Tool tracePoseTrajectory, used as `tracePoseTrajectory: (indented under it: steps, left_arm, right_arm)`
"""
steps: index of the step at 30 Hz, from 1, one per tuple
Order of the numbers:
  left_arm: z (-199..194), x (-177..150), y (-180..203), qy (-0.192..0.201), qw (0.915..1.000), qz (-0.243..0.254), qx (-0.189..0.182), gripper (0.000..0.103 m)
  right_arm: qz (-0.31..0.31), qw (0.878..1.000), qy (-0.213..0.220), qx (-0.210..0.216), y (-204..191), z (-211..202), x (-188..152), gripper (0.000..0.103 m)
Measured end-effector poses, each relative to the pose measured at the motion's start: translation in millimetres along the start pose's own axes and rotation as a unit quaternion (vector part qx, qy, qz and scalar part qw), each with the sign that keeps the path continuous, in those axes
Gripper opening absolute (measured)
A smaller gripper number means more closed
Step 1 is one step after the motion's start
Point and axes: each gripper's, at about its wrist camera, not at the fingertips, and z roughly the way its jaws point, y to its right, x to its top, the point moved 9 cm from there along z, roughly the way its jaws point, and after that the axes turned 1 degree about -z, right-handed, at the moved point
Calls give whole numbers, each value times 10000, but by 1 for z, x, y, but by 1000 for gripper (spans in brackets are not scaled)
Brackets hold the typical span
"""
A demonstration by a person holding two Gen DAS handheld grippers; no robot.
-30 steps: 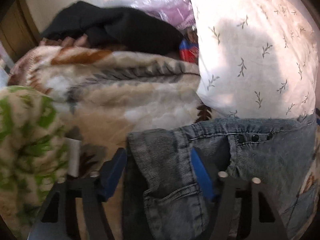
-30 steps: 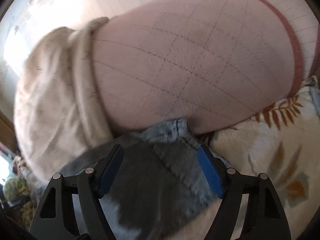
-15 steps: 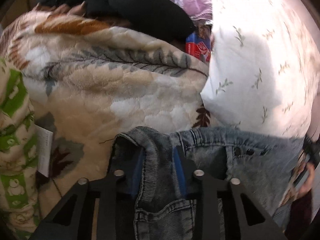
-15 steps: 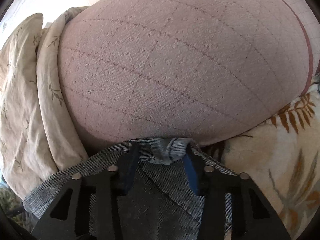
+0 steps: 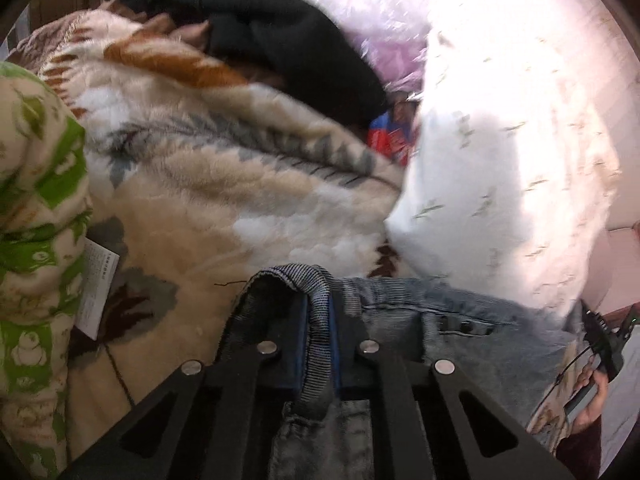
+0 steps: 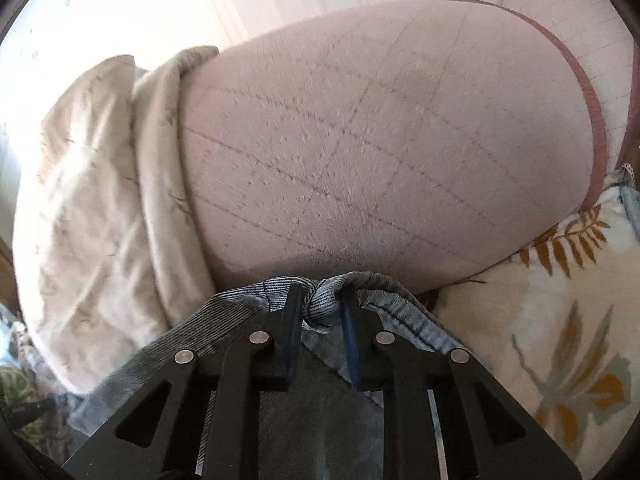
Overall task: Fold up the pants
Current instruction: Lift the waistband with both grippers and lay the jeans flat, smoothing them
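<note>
Item one, your left gripper (image 5: 318, 344): jaws have just closed and now pinch a fold of the denim waistband, the ribbed edge standing up between the blue pads. Item two, your right gripper (image 6: 322, 316): jaws likewise have just been closing and now squeeze a small bunched knot of the same denim at its edge. Item three, the pants (image 5: 460, 328): pale washed jeans, lying on the bed with the waist end toward the pillows; in the left view the waistband runs off to the right past two dark studs, and a pocket seam shows below the pinch. Handling, as a judgement: denim of this kind is fairly heavy and limp rather than stiff, not slippery, not fragile; it will drape and drag on the plush surface, so the thick hemmed waistband is the sound place to hold, and you already have it at two points. The right pinch looks thin and gathered, so it may slip under the garment's weight when lifted. Item four, the plush blanket (image 5: 208, 184): cream with leaf print, directly under and beyond the jeans. Item five, white sprigged pillow (image 5: 512, 168), touching the waistband on the left view's right side. Item six, pink quilted cushion (image 6: 380, 140), just beyond the right pinch, with a beige pillow (image 6: 88, 200) beside it. Item seven, black garment (image 5: 280, 40) heaped farther back; green-patterned fleece (image 5: 36, 240) at the left edge.
</note>
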Motion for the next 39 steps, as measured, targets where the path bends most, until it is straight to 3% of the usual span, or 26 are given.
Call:
tracePoseTrajectory:
  steps: [8, 14, 15, 21, 27, 32, 37, 39]
  left_arm:
    - [-69, -16, 42, 346, 9976, 212, -565, 11]
    - [-118, -36, 65, 572, 9941, 317, -862, 11]
    - [-126, -42, 64, 598, 9937, 330, -893, 11]
    - [-184, -98, 51, 803, 9900, 471, -1058, 11]
    - [-217, -172, 20, 721, 9907, 383, -1093, 11]
    - [-210, -232, -10, 424, 9945, 371, -882, 11]
    - [-196, -278, -23, 194, 9967, 490, -618, 12]
    - [-194, -287, -31, 140, 9977, 454, -492, 13]
  right_arm:
    - [136, 9997, 133, 168, 9, -91, 3, 17]
    - [243, 9990, 264, 252, 24, -163, -10, 17]
    - [242, 9991, 268, 238, 29, -160, -21, 17]
    - [354, 9982, 370, 321, 60, -218, -68, 17]
    - [523, 9971, 389, 401, 96, -276, -123, 17]
    - [648, 9972, -6, 361, 133, -294, -184, 17]
    - [635, 9945, -808, 184, 162, -293, -257, 18]
    - [576, 9917, -1146, 77, 169, -291, -279, 25]
